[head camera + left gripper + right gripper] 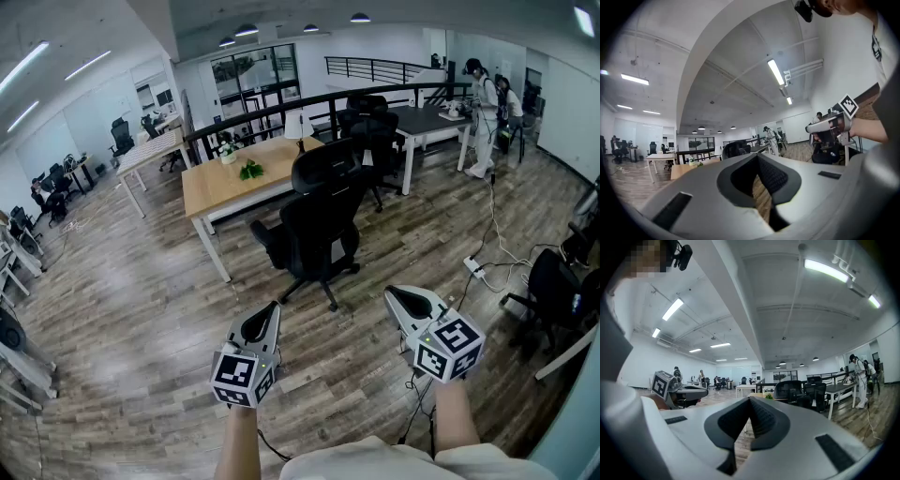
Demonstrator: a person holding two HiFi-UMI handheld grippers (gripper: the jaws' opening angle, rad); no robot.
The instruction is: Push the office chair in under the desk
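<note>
A black office chair (319,220) stands on the wood floor, pulled out from a light wooden desk (225,186) with white legs; its back faces me. In the right gripper view the chair (787,392) shows small, far ahead. My left gripper (264,315) and right gripper (397,297) are held side by side well short of the chair, both shut with nothing between the jaws and touching nothing. In the left gripper view the desk (684,169) and the chair (736,150) lie far off past the closed jaws.
A small green plant (250,170) and a white pot (228,156) sit on the desk. More black chairs (375,131) and a dark table (431,120) stand behind it. Two people (487,103) stand at the far right. A power strip (474,267) with cables lies on the floor, and another black chair (555,291) stands at the right edge.
</note>
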